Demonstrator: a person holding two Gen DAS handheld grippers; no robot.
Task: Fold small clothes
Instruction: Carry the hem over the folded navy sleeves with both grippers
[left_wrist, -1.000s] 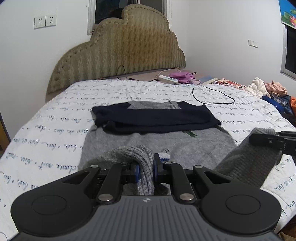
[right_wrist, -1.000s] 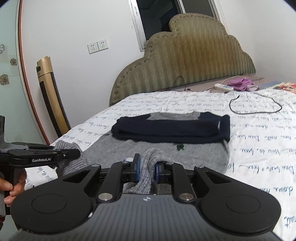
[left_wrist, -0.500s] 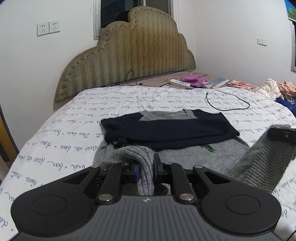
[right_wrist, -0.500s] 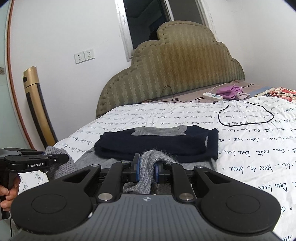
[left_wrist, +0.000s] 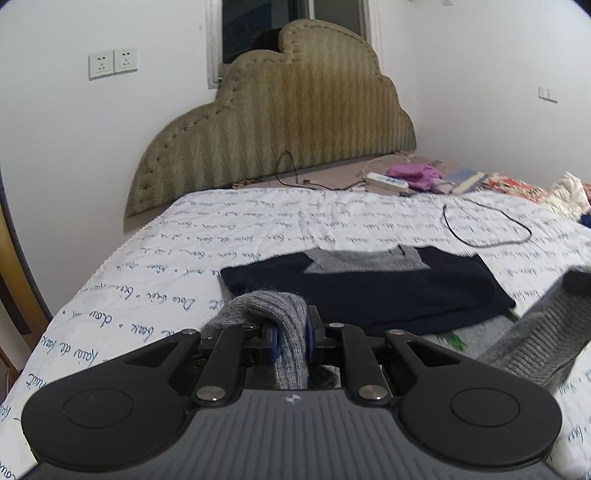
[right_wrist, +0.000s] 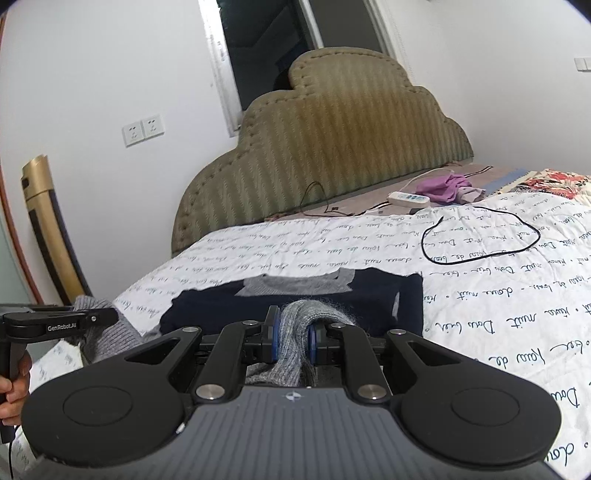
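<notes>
Clearly the main risk is that the grey ribbed hem is slipping out of one grip while being carried toward the headboard, because each pinch is holding only a narrow bunch of thick knit; uneven travel would probably be skewing the fold across the navy sleeves. Both grippers are clamping the sweater: the left gripper is pinching the hem between its blue pads, the right gripper likewise. The sweater is lying on the quilt, below the headboard, collar toward it.
</notes>
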